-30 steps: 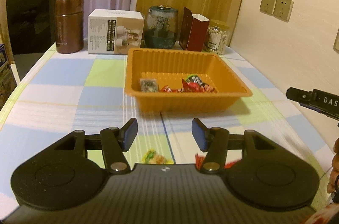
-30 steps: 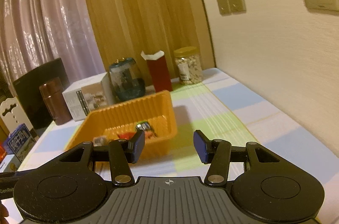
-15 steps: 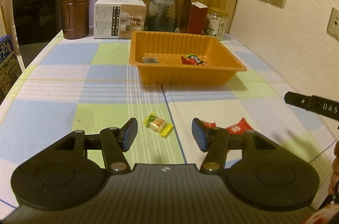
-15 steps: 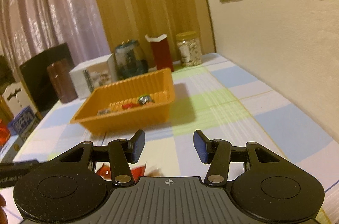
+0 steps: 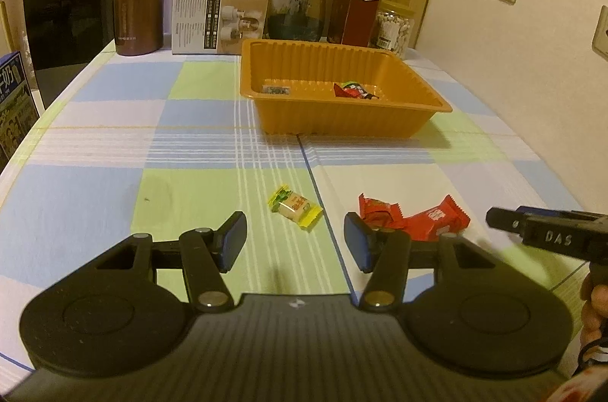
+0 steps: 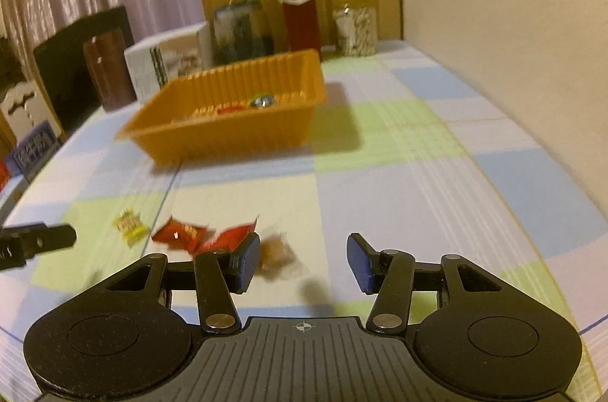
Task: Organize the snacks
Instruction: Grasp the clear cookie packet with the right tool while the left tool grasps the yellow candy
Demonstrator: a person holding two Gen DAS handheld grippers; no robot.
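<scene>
Left wrist view: left gripper (image 5: 294,244) at lower centre, jaws apart about halfway, nothing between the pads. Yellow candy (image 5: 295,206) lies on the cloth (image 5: 95,204) just above the gap, slightly left of centre, not touching either finger. Red wrappers (image 5: 416,217) lie right of it, partly hidden behind the right finger. Orange tray (image 5: 342,121) sits upper centre, well apart from the gripper; a few wrapped snacks (image 5: 355,90) lie inside. Tip of the right gripper enters at right edge.

Right wrist view (blurred): right gripper (image 6: 304,263) at lower centre, jaws half-spread, empty. Brown candy (image 6: 277,252) lies just beside the left pad, at the gap's left side; contact cannot be told. Red wrappers (image 6: 201,235) above the left finger; yellow candy (image 6: 129,225) further left. Tray (image 6: 228,121) in upper left-centre, well apart.
</scene>
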